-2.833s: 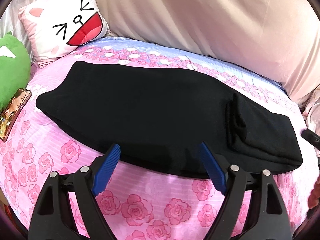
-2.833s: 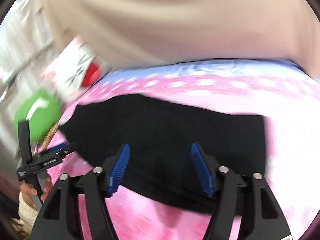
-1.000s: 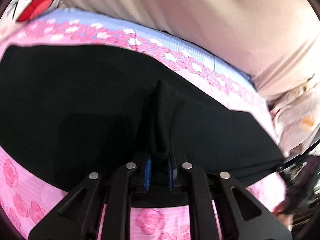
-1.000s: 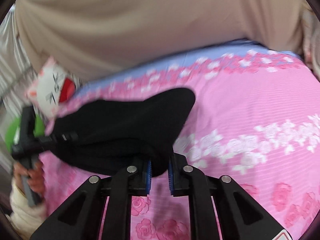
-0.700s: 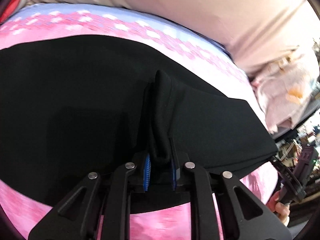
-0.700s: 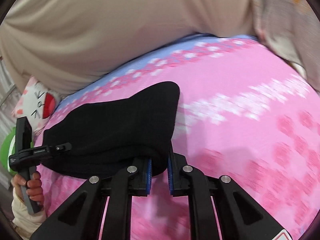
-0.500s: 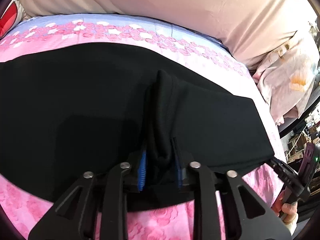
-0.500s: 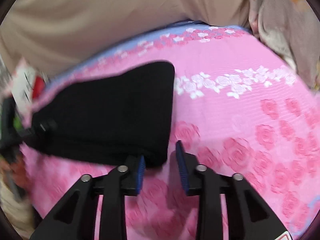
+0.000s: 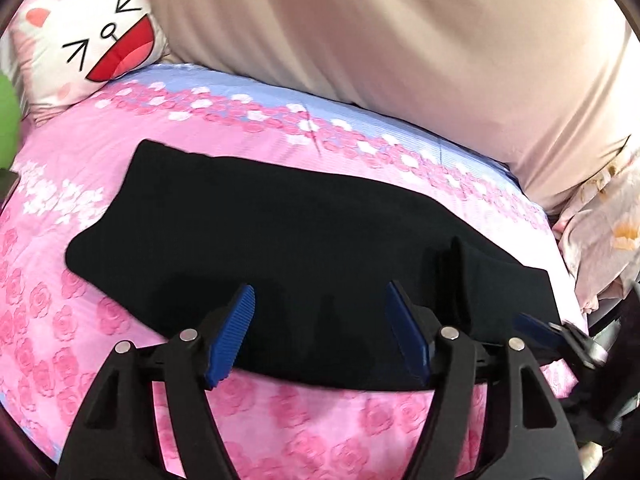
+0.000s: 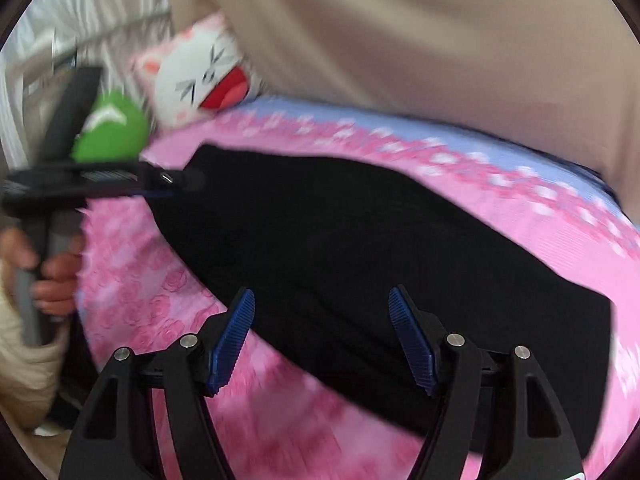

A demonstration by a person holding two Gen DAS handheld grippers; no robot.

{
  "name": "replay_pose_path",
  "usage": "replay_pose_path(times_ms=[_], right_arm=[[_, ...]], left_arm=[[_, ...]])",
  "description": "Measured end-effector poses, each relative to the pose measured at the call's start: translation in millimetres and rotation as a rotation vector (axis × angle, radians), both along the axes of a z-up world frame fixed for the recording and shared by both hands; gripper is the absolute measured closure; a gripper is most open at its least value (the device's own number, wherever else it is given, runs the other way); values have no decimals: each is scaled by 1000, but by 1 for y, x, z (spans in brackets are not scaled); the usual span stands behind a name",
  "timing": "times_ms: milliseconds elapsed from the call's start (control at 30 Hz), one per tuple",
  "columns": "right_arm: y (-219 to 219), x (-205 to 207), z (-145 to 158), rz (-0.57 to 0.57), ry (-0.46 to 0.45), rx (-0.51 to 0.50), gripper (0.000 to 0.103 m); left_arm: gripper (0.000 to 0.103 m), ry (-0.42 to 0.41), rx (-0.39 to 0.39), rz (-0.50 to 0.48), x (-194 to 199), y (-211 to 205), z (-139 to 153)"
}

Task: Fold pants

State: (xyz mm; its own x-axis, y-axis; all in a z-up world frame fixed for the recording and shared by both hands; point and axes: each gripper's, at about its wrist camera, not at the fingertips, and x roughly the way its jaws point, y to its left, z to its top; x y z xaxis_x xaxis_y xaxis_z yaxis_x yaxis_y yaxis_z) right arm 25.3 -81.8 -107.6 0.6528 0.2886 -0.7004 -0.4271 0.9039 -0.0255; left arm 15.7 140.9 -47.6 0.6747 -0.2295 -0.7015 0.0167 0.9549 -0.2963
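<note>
Black pants (image 9: 300, 240) lie flat and lengthwise on the pink rose bedsheet (image 9: 60, 248), with a raised fold ridge (image 9: 460, 276) near their right end. My left gripper (image 9: 322, 332) hovers over their near edge, its jaws opening, and no cloth is between the blue pads. In the right wrist view the same pants (image 10: 380, 260) stretch away to the left. My right gripper (image 10: 322, 336) is over their near end, its jaws opening too, with nothing pinched. A hand (image 10: 52, 280) holds my left gripper (image 10: 176, 182) at the pants' far end.
A white cat-face pillow (image 9: 88, 40) and a green plush (image 10: 112, 132) sit at the head of the bed. A large beige cover (image 9: 400, 48) runs along the far side. A floral cloth (image 9: 600, 232) is heaped at the right edge.
Both grippers held bunched black cloth a second ago; each has let go, spread its jaws and drawn back. The pants now lie flat, and the right view has swung toward the pillows.
</note>
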Motion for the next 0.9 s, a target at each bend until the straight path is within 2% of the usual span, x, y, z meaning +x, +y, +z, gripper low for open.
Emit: replay_pose_path(times_ms=[100, 167, 200, 233, 267, 300, 400, 500, 533, 567, 633, 700, 733, 767, 833, 867, 900], right_arm=[[15, 27, -22, 0, 65, -62, 35], [15, 35, -35, -18, 94, -78, 42], [15, 33, -38, -28, 75, -86, 67], [11, 35, -37, -59, 57, -103, 83], [4, 34, -33, -67, 74, -61, 93], [-9, 36, -21, -92, 98, 31, 93], [-33, 26, 35, -165, -28, 141, 93], [-41, 13, 86, -148, -133, 244, 93], [-39, 13, 93, -130, -139, 258, 93], [-34, 16, 94, -112, -139, 260, 93], [-21, 27, 75, -81, -92, 241, 89], [-7, 49, 25, -62, 41, 183, 85], [-3, 60, -14, -76, 156, 122, 85], [-2, 64, -29, -86, 211, 113, 85], [-14, 54, -26, -95, 197, 194, 84], [-21, 51, -11, -95, 192, 227, 84], [-27, 49, 6, -102, 147, 247, 84]], left_arm=[[34, -5, -2, 6, -2, 9, -1], [30, -7, -2, 7, -5, 16, -5], [30, -9, 3, 9, -5, 18, -7], [30, -9, 5, 9, -5, 19, -7], [30, -6, 4, 9, -4, 20, -9], [30, 0, -3, 9, -2, 21, -11], [30, 0, -20, 12, -1, 27, -13], [30, -5, -31, 19, 0, 33, -14], [30, -4, -34, 23, 1, 35, -15], [30, -3, -36, 27, 1, 36, -15], [30, 0, -41, 33, 1, 38, -17], [30, 2, -43, 34, 0, 39, -17], [30, 3, -40, 33, 0, 40, -17], [30, 3, -34, 34, -1, 41, -17], [30, -1, -20, 38, -2, 44, -16], [29, -1, -14, 42, -2, 46, -16], [29, -2, -13, 50, 0, 48, -16]])
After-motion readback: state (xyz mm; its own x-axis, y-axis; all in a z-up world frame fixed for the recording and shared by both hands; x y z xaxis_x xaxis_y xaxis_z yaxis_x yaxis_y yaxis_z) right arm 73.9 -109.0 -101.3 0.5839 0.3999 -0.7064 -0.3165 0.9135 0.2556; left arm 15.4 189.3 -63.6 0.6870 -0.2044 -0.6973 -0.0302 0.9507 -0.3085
